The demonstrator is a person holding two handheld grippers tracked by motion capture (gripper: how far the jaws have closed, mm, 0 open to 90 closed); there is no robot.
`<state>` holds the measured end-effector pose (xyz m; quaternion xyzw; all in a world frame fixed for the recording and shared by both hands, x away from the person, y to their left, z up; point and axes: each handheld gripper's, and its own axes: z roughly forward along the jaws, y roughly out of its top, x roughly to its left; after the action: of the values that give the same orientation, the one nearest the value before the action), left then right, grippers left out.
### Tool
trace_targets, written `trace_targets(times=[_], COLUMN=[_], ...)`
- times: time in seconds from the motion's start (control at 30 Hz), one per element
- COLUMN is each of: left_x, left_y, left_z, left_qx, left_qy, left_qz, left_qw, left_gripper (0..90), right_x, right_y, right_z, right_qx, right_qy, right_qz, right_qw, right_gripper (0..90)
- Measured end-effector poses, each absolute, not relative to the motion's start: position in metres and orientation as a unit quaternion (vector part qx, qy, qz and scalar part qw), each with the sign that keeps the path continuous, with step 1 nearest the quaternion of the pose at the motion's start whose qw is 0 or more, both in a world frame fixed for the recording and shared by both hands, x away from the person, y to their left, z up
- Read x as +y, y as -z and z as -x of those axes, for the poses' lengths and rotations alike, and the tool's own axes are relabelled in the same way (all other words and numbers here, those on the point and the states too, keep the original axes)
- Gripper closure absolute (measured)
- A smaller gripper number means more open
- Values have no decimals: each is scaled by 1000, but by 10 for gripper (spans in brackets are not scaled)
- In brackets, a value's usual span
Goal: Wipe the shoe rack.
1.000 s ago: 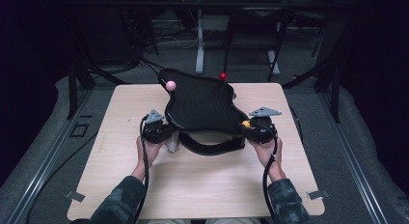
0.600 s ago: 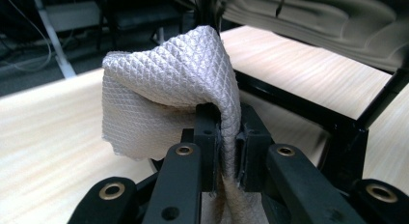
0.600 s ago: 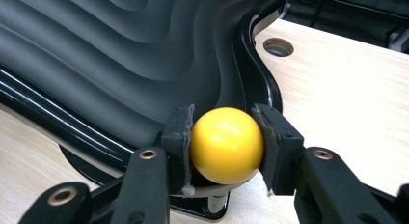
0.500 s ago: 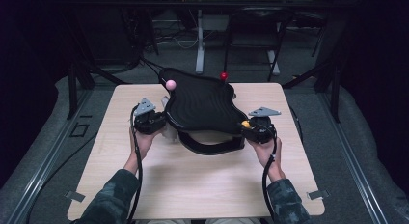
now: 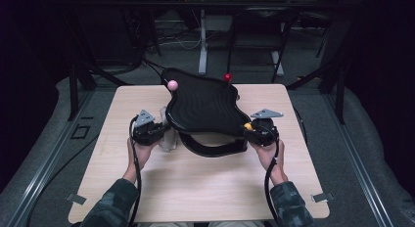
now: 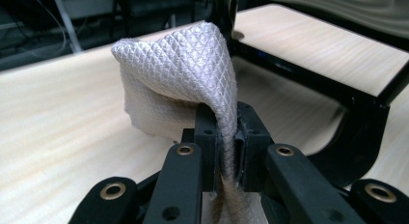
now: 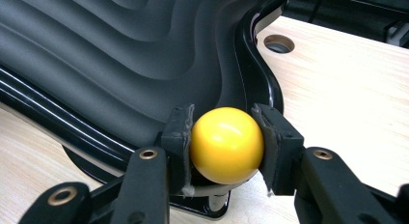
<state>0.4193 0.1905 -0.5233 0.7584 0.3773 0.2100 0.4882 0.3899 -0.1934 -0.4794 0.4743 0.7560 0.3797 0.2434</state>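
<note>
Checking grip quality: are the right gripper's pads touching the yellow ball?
Touching. The right gripper view shows both pads pressed against the yellow ball.

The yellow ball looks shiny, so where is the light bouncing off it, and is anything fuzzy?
Right gripper view: the yellow ball shows a soft white glare on its upper left; the black tray behind stays sharp. Left gripper view: the white cloth is crisp; the background blurs. High view: the room around the table is dark.

Open tabletop near the person, black tray blocking the middle

Bare table (image 5: pixel 205 188) lies free between and before both forearms. The black wavy tray (image 5: pixel 203 107) on its stand fills the centre, with a pink knob (image 5: pixel 172 84) and a red knob (image 5: pixel 227 78) rising at its far corners; narrow side strips stay passable.
</note>
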Motion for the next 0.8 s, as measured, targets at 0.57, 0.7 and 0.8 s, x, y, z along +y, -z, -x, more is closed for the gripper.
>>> trace_targets(times=[0.57, 0.7, 0.8], left_x=[170, 164, 158], left_y=[564, 571, 576], left_z=[-415, -417, -419], left_qx=[393, 389, 392], left_qy=[-209, -204, -199], left_qz=[-765, -774, -776], left_qw=[465, 457, 452], left_gripper=[816, 816, 816], right_x=[-190, -188, -186], right_y=[479, 480, 480], right_z=[-388, -388, -386], right_qx=[755, 753, 752], right_qy=[-379, -382, -383], right_qz=[-477, -478, -481], right_qw=[243, 242, 238], right_gripper=[601, 601, 601])
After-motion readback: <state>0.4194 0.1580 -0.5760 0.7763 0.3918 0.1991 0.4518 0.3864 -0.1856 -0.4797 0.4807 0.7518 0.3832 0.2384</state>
